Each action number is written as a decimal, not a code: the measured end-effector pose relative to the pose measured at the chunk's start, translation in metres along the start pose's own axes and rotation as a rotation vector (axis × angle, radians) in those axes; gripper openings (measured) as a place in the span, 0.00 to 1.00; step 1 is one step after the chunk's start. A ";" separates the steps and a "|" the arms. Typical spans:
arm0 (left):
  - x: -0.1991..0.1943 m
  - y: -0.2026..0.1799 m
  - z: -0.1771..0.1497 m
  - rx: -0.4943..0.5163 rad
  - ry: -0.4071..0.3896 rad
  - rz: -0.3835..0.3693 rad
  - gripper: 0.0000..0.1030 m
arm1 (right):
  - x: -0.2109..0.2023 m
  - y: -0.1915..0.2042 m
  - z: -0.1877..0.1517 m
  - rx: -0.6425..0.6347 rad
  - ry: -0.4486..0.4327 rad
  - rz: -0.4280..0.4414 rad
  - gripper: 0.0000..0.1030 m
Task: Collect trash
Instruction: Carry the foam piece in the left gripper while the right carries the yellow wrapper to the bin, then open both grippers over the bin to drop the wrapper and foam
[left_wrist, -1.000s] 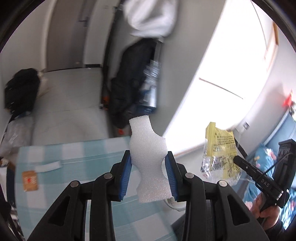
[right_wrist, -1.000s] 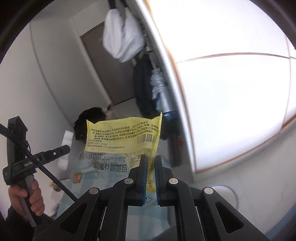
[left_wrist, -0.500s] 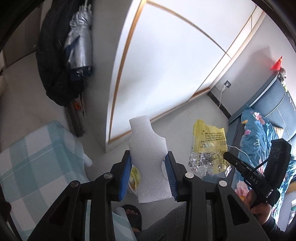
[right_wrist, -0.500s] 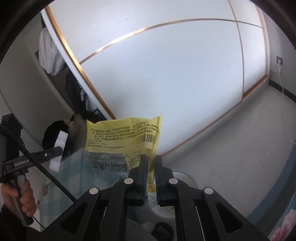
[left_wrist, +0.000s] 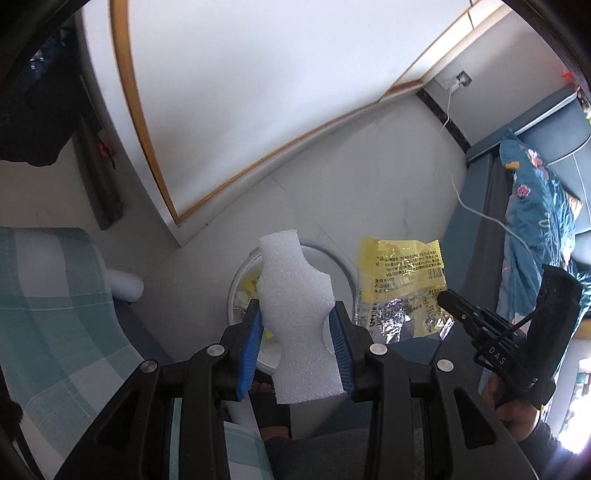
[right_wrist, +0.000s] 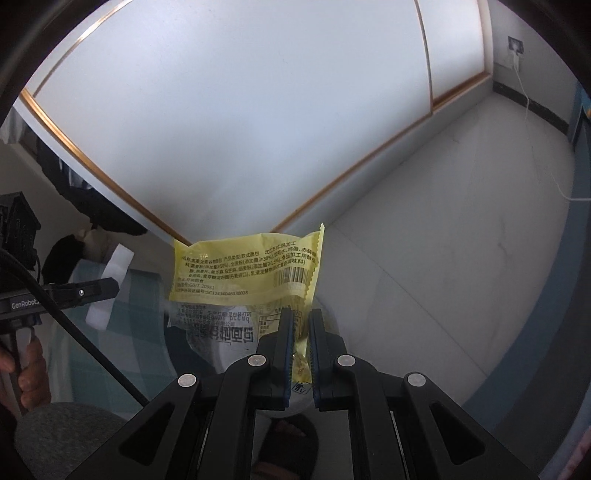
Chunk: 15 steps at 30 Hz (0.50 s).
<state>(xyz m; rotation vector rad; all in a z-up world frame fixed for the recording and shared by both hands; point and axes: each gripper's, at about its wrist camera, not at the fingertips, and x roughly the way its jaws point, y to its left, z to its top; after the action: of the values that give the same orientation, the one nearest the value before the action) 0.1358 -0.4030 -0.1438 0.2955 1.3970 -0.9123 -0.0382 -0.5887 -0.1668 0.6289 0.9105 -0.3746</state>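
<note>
A white foam piece (left_wrist: 291, 273) stands upright between the blue pads of my left gripper (left_wrist: 296, 312), which is shut on it. Directly below it on the floor sits a round white trash bin (left_wrist: 345, 264) with yellow scraps inside. My right gripper (right_wrist: 300, 319) is shut on the lower edge of a yellow and clear snack wrapper (right_wrist: 251, 273), which hangs over the bin's right side. From the left wrist the wrapper (left_wrist: 402, 273) shows beside the foam. The right wrist view catches the left gripper (right_wrist: 92, 291) and the foam (right_wrist: 118, 260) at the left.
A table with a teal checked cloth (left_wrist: 48, 295) stands left of the bin. A white panelled door (left_wrist: 258, 92) rises behind it. A bed with floral bedding (left_wrist: 535, 221) and a white cable (left_wrist: 480, 214) lie to the right. A sandalled foot (left_wrist: 269, 402) is next to the bin.
Both cameras have tilted down from the wall and hanging clothes toward the floor. The white bin has come into view under the foam and the wrapper. Both grips are unchanged.
</note>
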 end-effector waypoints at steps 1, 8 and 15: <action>0.009 -0.001 0.001 -0.004 0.034 0.001 0.30 | 0.008 -0.003 -0.003 0.010 0.016 -0.003 0.07; 0.054 -0.005 0.009 -0.105 0.211 -0.074 0.30 | 0.052 -0.018 -0.010 0.038 0.117 -0.069 0.07; 0.084 0.000 0.013 -0.204 0.291 -0.113 0.30 | 0.078 -0.015 -0.006 0.026 0.180 -0.140 0.07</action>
<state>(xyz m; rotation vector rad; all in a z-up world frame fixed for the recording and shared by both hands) 0.1378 -0.4434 -0.2189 0.2005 1.7768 -0.8330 -0.0053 -0.5995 -0.2389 0.6319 1.1268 -0.4609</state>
